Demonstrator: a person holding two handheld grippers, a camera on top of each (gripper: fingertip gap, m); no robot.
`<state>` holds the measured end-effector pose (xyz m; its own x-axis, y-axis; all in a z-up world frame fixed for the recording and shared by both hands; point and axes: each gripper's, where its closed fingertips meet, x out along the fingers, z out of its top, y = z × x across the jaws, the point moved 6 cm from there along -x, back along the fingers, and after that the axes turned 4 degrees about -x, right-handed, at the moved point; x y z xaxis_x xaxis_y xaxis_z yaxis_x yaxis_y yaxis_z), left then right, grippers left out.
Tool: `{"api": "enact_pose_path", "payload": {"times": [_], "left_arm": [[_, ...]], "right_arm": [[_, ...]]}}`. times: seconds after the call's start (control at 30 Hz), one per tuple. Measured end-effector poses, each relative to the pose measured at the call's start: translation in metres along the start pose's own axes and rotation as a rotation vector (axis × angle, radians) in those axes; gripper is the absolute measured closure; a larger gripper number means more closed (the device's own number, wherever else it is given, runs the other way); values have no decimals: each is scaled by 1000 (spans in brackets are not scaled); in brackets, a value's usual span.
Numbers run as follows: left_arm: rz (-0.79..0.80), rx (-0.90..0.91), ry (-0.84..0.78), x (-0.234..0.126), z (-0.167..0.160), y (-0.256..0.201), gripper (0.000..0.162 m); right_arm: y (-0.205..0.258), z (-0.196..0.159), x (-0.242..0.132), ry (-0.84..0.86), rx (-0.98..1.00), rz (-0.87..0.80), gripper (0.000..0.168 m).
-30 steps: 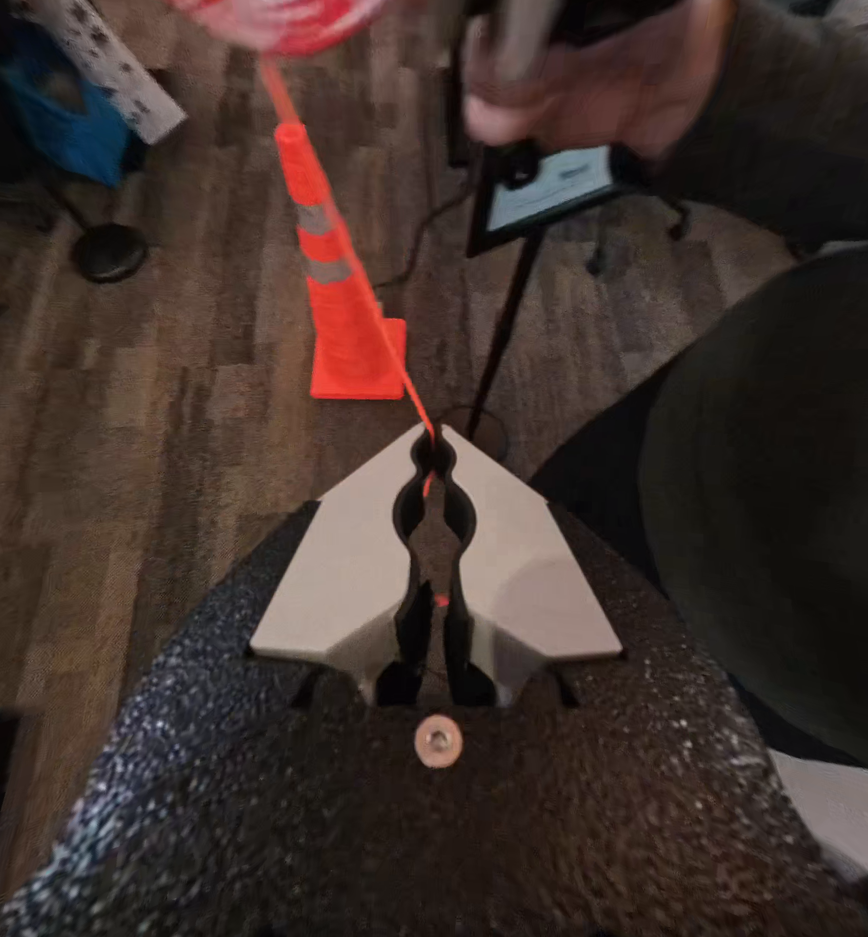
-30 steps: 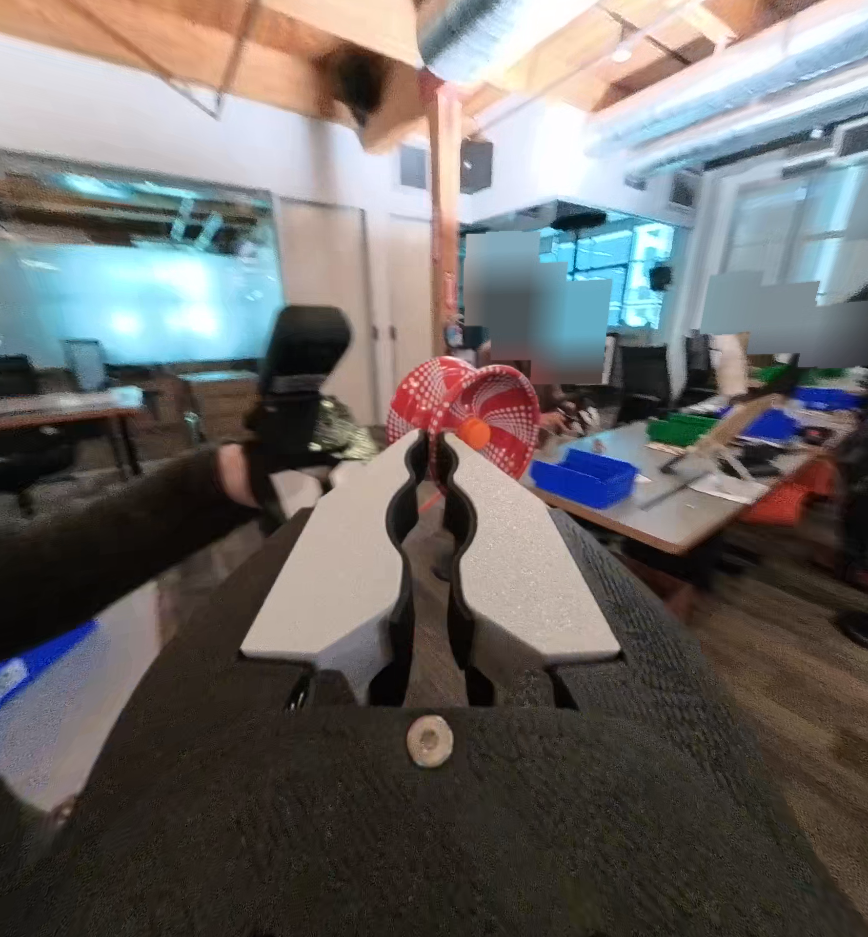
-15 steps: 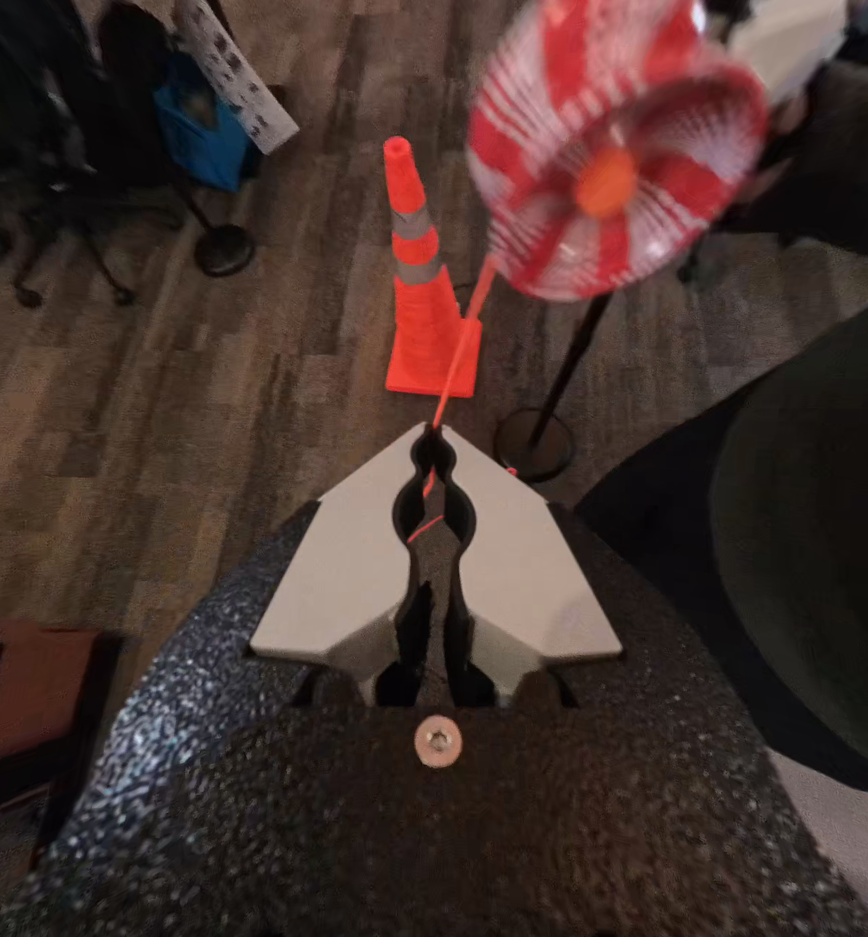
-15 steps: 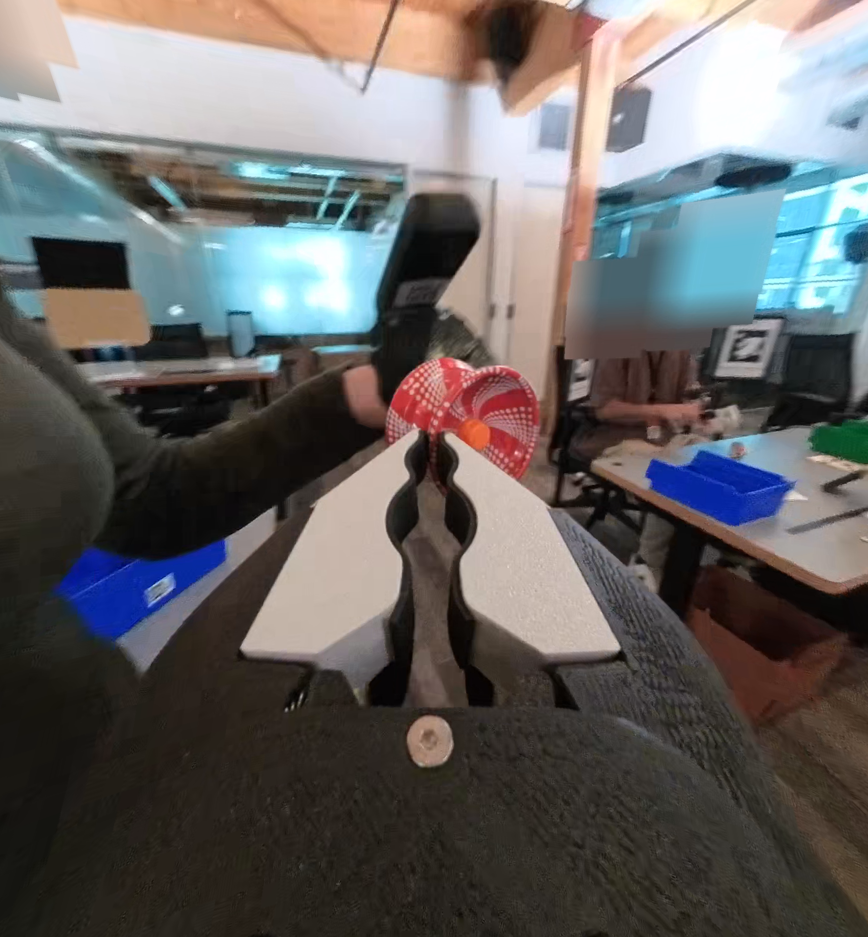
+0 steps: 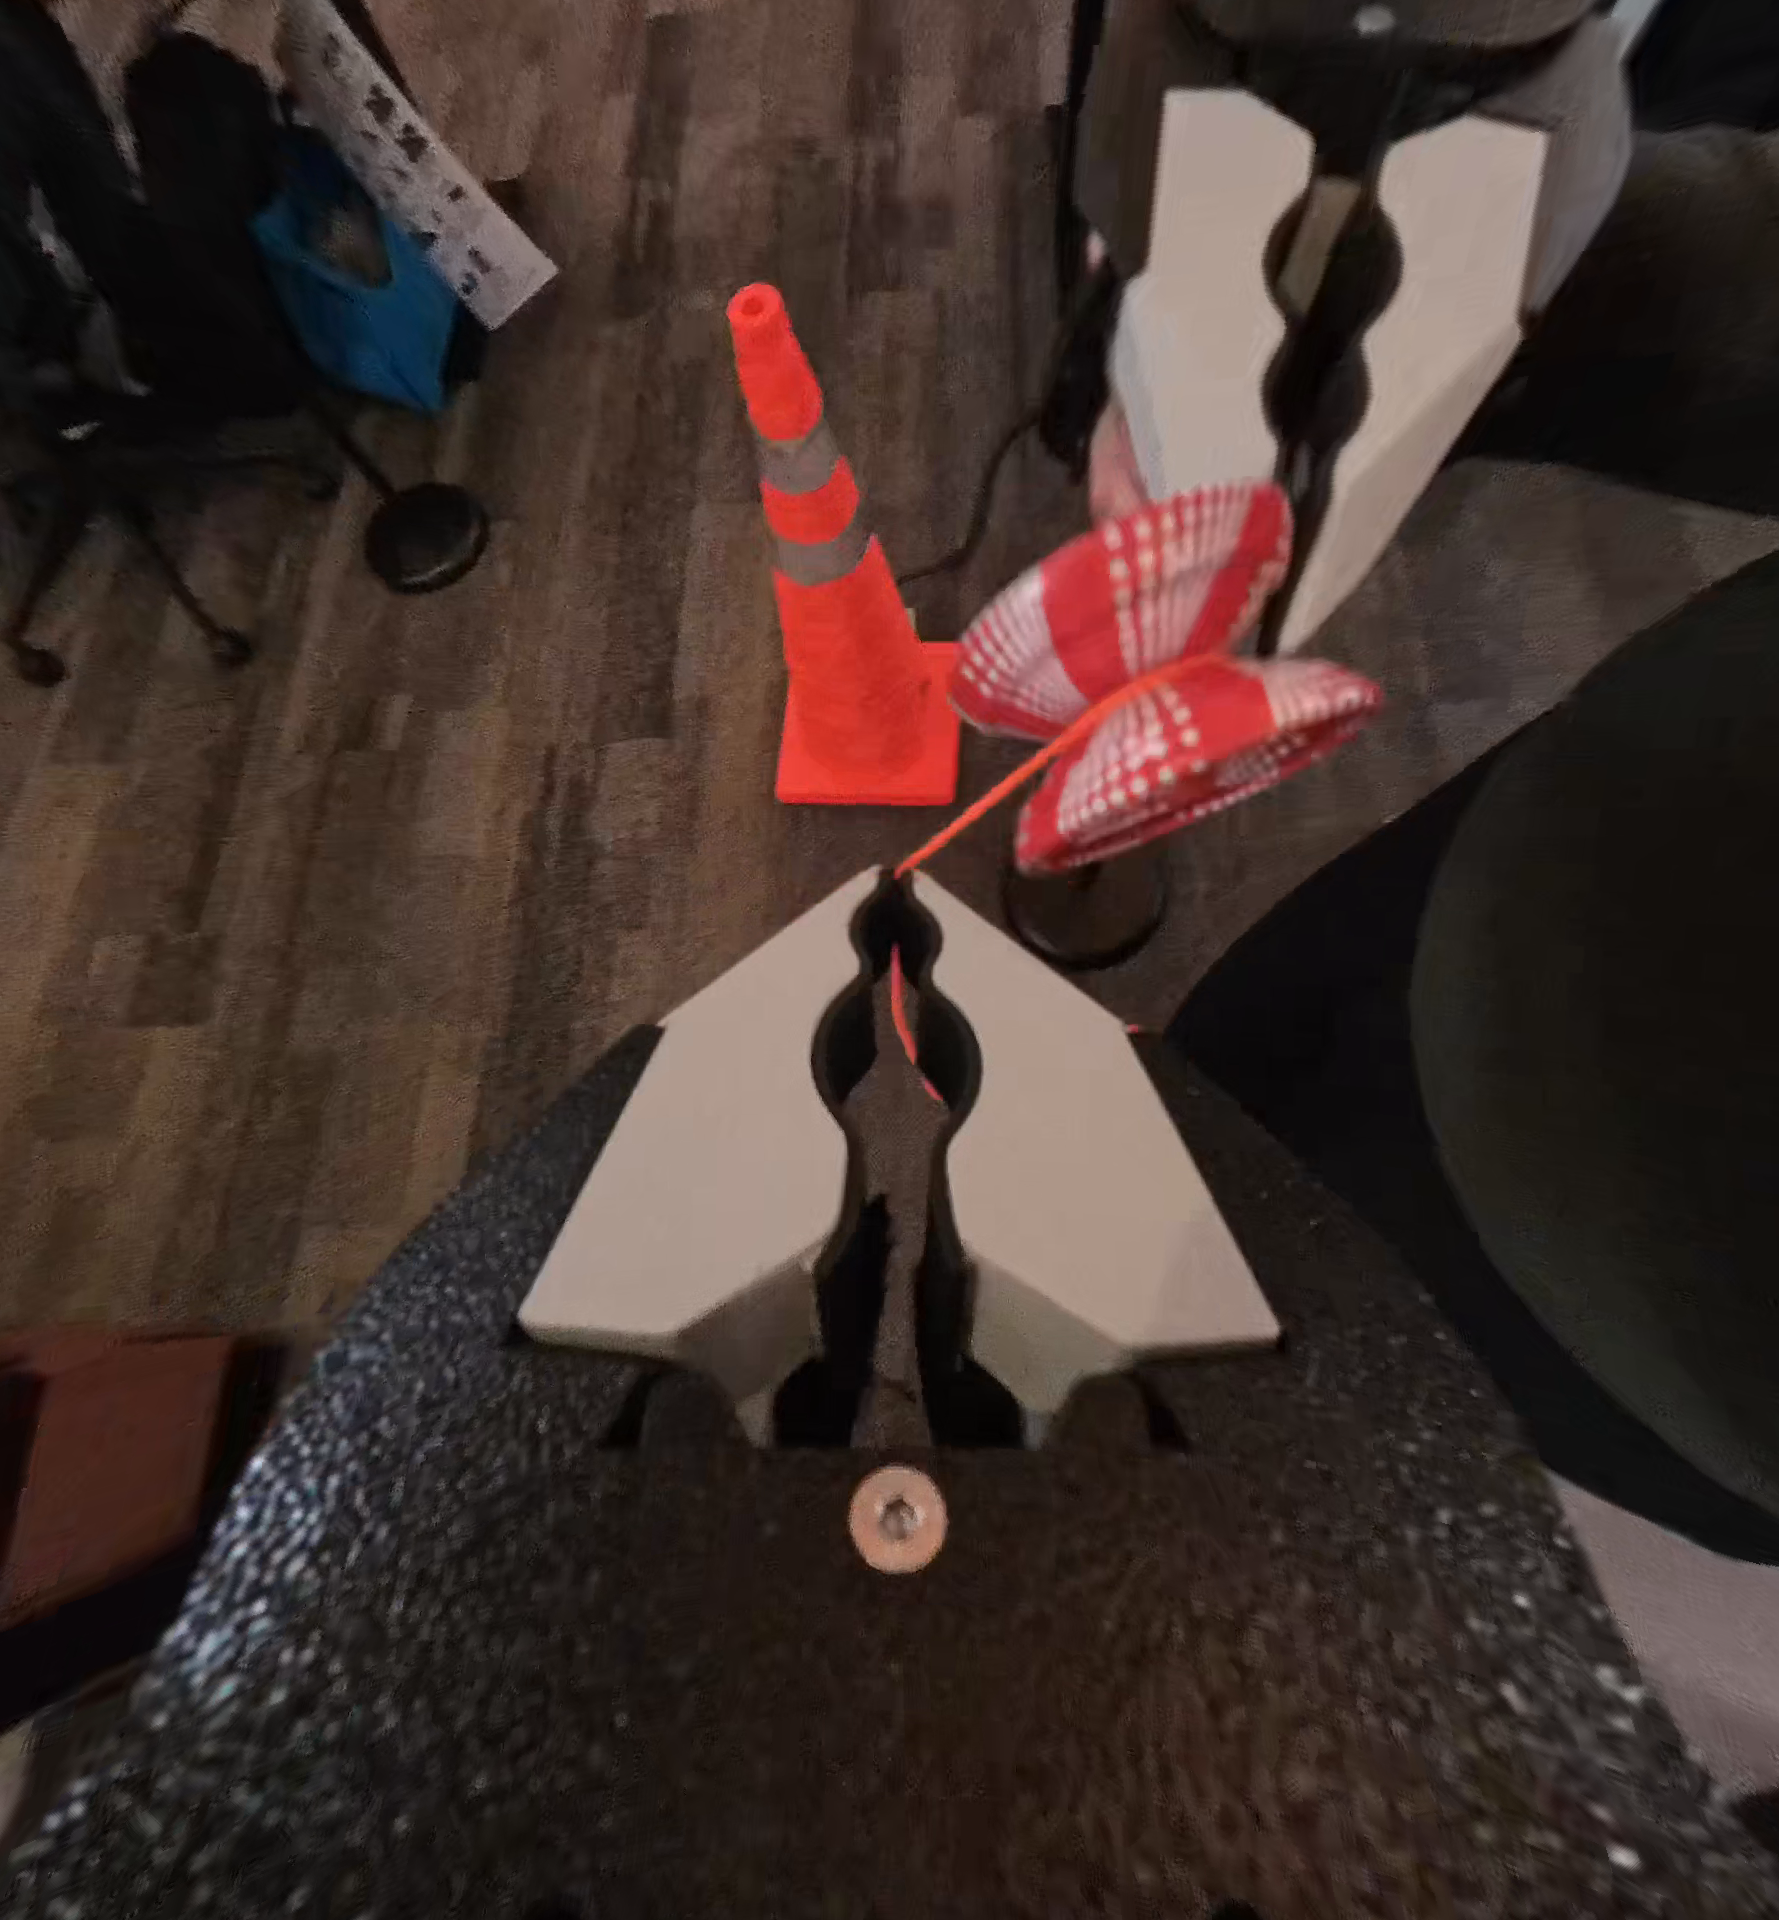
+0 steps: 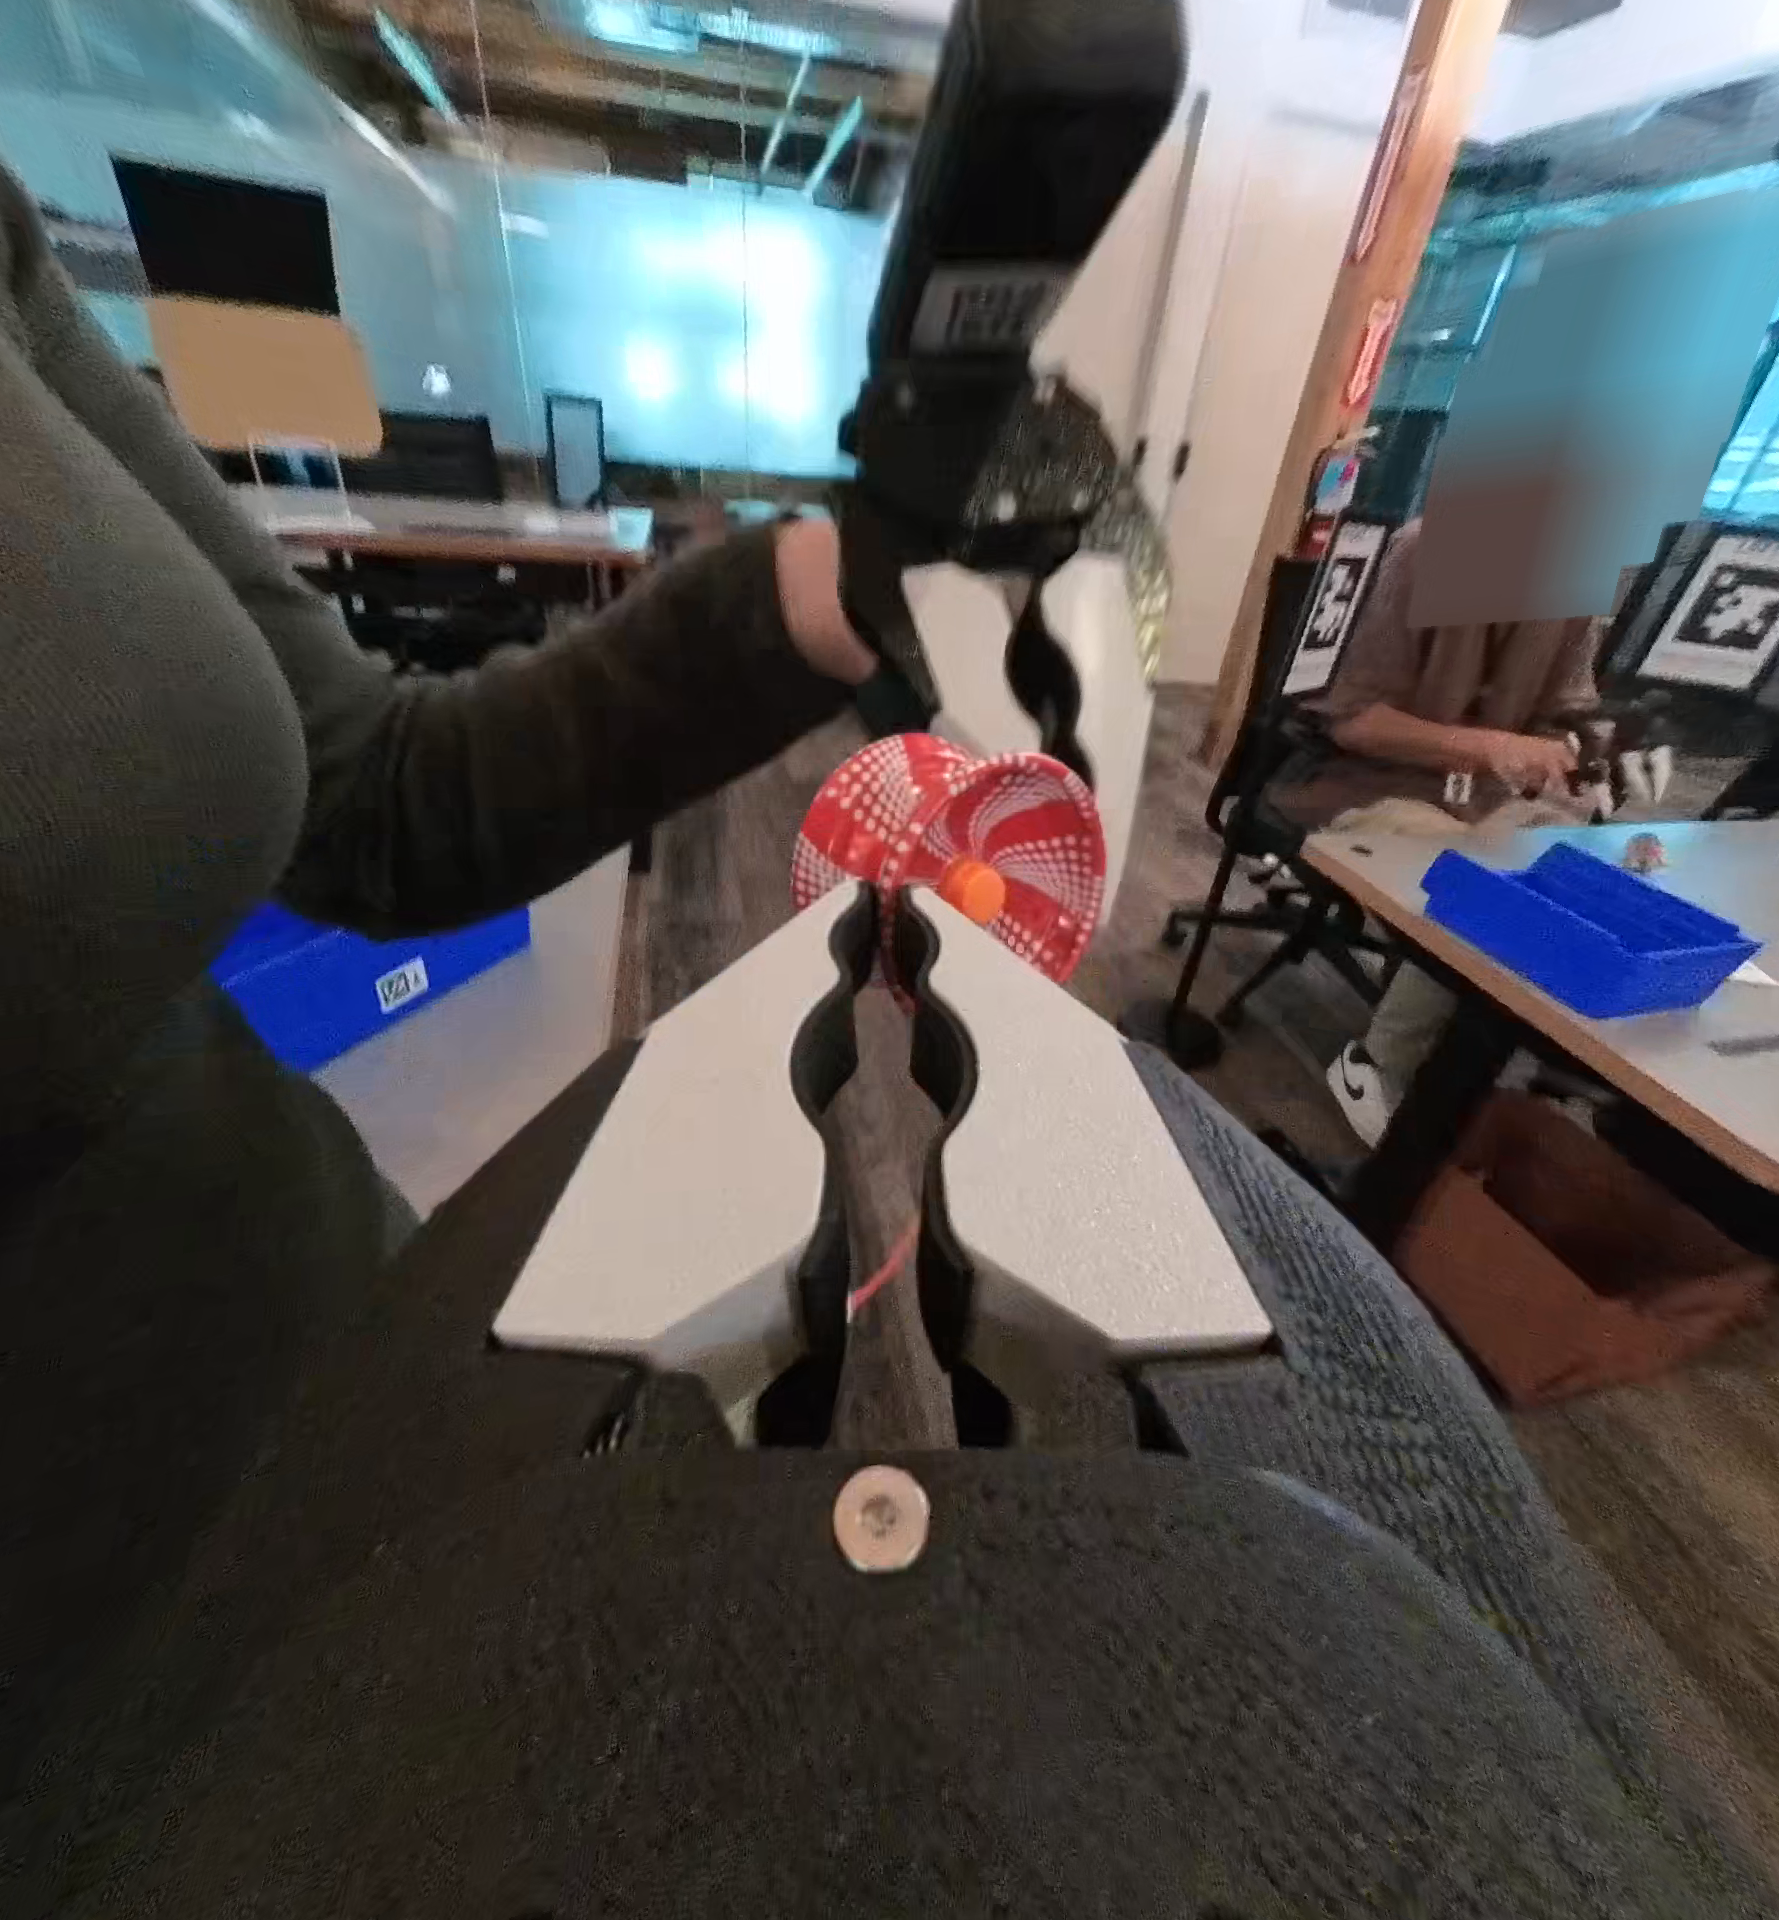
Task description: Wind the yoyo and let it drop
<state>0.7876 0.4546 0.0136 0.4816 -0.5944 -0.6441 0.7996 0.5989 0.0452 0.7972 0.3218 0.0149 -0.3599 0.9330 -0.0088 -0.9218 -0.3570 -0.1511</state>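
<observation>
Left wrist view: left gripper (image 5: 895, 883) jaws pinching orange string (image 5: 1010, 790) taut, right gripper (image 6: 890, 904) jaws clamping red-and-white yoyo (image 6: 952, 847) mid-air above floor; best kept taut, feeding each wrap squarely into the groove.

I am looking into an open office that doubles as a lab. Grey desks (image 6: 1695, 1081) carry blue parts bins (image 6: 1591, 945), rolling chairs (image 6: 1249, 831) stand on wood-look flooring (image 5: 241, 831), glass-walled rooms (image 6: 656, 343) line the back, printed marker boards (image 6: 1737, 613) lean by a wooden post (image 6: 1373, 312), and 1 orange traffic cone (image 5: 843, 603) stands on the floor.
</observation>
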Motion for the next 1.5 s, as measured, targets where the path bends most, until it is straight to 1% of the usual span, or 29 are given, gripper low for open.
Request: {"api": "enact_pose_path", "payload": {"times": [0.03,0.1,0.13,0.17,0.23,0.3,0.37,0.43,0.5,0.53,0.6,0.63,0.67,0.73,0.8,0.83,0.87,0.9,0.93,1.0,1.07,1.2,1.23,1.27,1.3,1.33,1.4,1.43,1.5], "left_arm": [[-59,-19,-19,10,-3,-4,162],[-136,-61,-22,33,-12,-12,162],[-181,-80,-18,44,-15,-18,162],[-247,-99,-17,54,-17,-28,162],[-361,-112,-19,60,-16,-49,162],[-397,-63,-75,49,-5,-59,162],[-356,-21,-168,26,13,-57,162],[-207,3,-197,2,23,-37,162],[-16,17,-147,-13,20,-10,162],[51,11,-112,-18,16,0,162],[165,25,-7,-18,5,12,162],[194,35,47,-13,-3,14,162],[183,36,83,-5,-9,12,162],[77,27,96,19,-18,-4,162],[-31,13,134,41,-28,-20,162],[-91,14,143,49,-31,-30,162],[-160,14,119,53,-30,-41,162],[-238,14,60,52,-23,-51,162],[-304,19,-21,47,-13,-60,162],[-330,27,-167,29,6,-62,162],[-245,49,-250,11,18,-48,162],[-36,58,-333,-13,28,-14,162],[27,54,-297,-14,24,-3,162],[92,50,-249,-13,18,7,162],[119,40,-210,-11,11,13,162],[109,22,-195,-7,6,17,162],[45,-17,-192,6,-2,16,162],[-5,-36,-193,16,-6,12,162],[-111,-62,-219,35,-8,-1,162]], "right_arm": [[-5,6,-2,-46,14,-32,167],[-16,16,-7,-148,47,-134,167],[-25,19,-12,-191,80,-228,167],[-34,17,-16,-188,100,-315,167],[-49,4,-22,-57,58,-484,167],[-53,-15,-24,112,-15,-538,167],[-50,-32,-23,262,-80,-514,167],[-39,-45,-17,345,-86,-397,167],[-24,-50,-12,352,4,-215,167],[-17,-51,-12,334,76,-113,167],[-6,-37,-13,184,190,50,167],[-3,-25,-14,84,215,101,167],[-4,-11,-16,-25,219,110,167],[-10,10,-19,-207,227,67,167],[-27,21,-24,-334,233,-97,167],[-36,21,-27,-350,233,-188,167],[-46,17,-31,-321,219,-307,167],[-54,10,-34,-250,190,-390,167],[-57,1,-34,-153,162,-432,167],[-56,-18,-31,53,79,-463,167],[-47,-29,-24,196,4,-416,167],[-22,-41,-10,324,-23,-204,167],[-15,-41,-7,318,-14,-129,167],[-7,-37,-7,268,15,-47,167],[-2,-29,-6,191,52,13,167],[1,-19,-7,106,82,48,167],[-1,0,-13,-74,131,57,167],[-6,8,-16,-152,161,33,167],[-20,15,-20,-231,181,-79,167]]}}
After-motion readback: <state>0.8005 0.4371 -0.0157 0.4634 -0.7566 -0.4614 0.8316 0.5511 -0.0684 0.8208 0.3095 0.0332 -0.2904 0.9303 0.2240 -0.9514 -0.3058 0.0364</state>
